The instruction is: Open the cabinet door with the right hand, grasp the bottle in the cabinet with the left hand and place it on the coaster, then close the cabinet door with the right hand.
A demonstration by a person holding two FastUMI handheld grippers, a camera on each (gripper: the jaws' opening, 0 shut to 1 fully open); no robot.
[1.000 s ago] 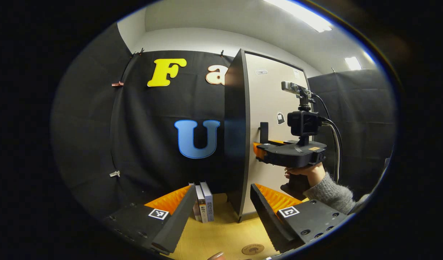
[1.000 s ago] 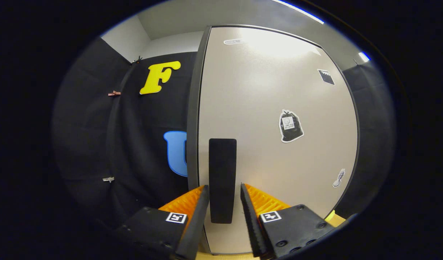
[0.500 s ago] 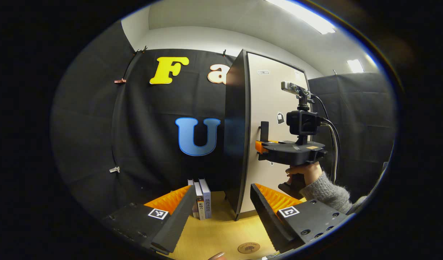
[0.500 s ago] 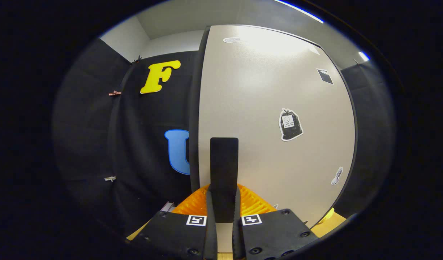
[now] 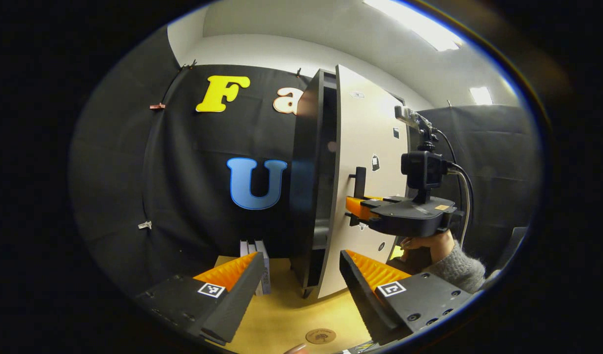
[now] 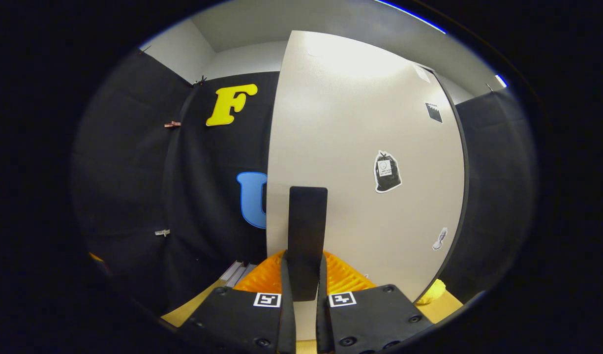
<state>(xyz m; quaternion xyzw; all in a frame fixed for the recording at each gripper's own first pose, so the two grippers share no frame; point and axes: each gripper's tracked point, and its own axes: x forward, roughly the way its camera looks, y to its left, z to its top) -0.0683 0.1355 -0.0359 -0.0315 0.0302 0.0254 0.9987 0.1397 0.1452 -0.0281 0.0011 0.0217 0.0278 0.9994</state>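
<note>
In the left gripper view, books (image 5: 256, 265) are seen standing on the desk (image 5: 286, 319), the left hand-held gripper (image 5: 296, 295) is held released above it, and the coaster (image 5: 320, 336) lies near its fingers. The cabinet door (image 5: 360, 196) is seen ajar; the bottle cannot be made out in the dark gap. In the right gripper view, the handle (image 6: 307, 241) is clenched by the right hand-held gripper (image 6: 304, 290). The handle could slip if the pull strays from the door's arc. No writing can be read.

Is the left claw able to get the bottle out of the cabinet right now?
Probably not yet. The cabinet door is only slightly ajar, with the right claw shut on its handle. The gap looks too narrow for the open left claw, and I cannot see the bottle inside.
</note>
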